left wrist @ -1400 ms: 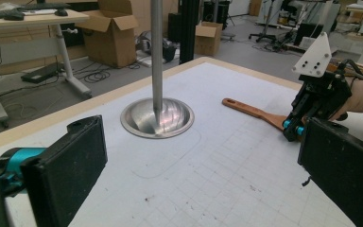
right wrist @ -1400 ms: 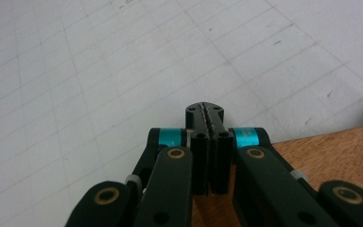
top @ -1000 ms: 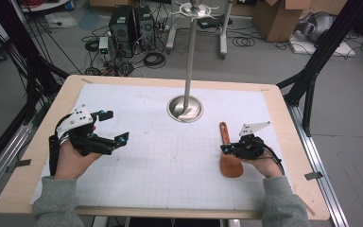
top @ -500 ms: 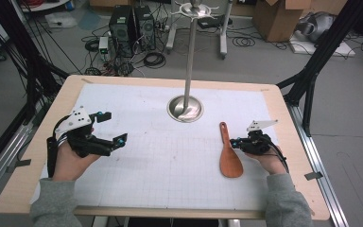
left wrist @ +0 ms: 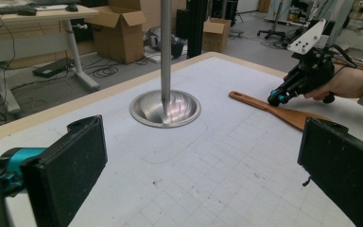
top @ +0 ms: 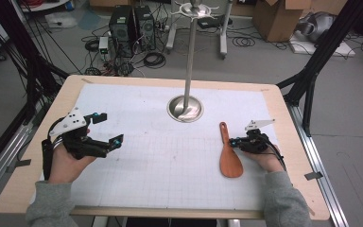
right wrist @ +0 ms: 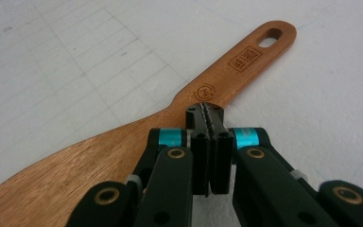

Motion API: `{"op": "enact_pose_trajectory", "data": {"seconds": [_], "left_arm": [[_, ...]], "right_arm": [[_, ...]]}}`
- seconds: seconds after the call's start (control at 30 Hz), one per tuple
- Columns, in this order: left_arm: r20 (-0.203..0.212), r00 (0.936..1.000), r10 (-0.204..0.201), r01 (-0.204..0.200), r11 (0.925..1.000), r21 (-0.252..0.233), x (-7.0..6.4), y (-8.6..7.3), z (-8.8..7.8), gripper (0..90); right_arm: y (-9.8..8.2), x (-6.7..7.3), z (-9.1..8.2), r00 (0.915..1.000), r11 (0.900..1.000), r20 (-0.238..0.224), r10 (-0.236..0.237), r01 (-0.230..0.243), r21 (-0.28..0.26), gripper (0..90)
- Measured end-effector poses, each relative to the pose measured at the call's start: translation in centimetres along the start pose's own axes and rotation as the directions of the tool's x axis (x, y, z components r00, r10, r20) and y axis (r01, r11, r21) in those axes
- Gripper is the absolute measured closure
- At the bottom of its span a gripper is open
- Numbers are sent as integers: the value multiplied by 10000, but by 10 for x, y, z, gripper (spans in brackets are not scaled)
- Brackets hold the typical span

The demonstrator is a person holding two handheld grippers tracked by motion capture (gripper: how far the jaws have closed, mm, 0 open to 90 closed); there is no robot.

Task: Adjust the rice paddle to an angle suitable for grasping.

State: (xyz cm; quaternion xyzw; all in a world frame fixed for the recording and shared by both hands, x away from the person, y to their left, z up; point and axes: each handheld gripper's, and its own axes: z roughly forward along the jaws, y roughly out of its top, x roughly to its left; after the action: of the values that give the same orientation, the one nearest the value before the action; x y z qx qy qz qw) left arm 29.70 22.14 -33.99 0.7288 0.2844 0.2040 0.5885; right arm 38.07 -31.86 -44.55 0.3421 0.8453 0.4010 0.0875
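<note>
Right tool (right wrist: pixel 210 116) closed, empty, tips over wooden spatula (right wrist: pixel 123 142), stamped marks unreadable, left tool (top: pixel 105 129) wide open

The person wears grey knitted sleeves with ribbed cuffs; one covers the left forearm (top: pixel 47 208), the other the right forearm (top: pixel 286 201). Each hand holds a black two-jaw gripper of jointed metal links. The left gripper (top: pixel 105 130) carries a pale grey three-cornered plate (top: pixel 69 122) dotted with small holes, and a black cable (top: pixel 44 153) loops from it beside the hand. Its jaws are flat, matt black rectangular pads (left wrist: pixel 71 163) with a turquoise collar (left wrist: pixel 16 158) behind. The right gripper (right wrist: pixel 210 111) has ridged black pads, turquoise collars (right wrist: pixel 170 137) either side of them, brass-ringed pivot screws (right wrist: pixel 176 152) on the links, and its own pale grey plate (top: pixel 258 124).
</note>
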Motion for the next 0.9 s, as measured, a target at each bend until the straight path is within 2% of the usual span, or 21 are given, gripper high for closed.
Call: {"op": "enact_pose_trajectory", "data": {"seconds": [0.17,0.47,0.9], "left_arm": [[56,10000,-66,66,10000,-64,-1,0,-3,26],[-126,9999,-100,99,9999,-57,1,-1,-7,26],[-273,9995,-127,125,9999,-70,1,-3,-15,26]], "right_arm": [[1,1,2,10000,10000,-88,-9,9,-49,893],[4,5,9,9984,9997,-519,-206,201,-105,893],[12,9,16,9964,9984,-643,-554,559,56,893]]}}
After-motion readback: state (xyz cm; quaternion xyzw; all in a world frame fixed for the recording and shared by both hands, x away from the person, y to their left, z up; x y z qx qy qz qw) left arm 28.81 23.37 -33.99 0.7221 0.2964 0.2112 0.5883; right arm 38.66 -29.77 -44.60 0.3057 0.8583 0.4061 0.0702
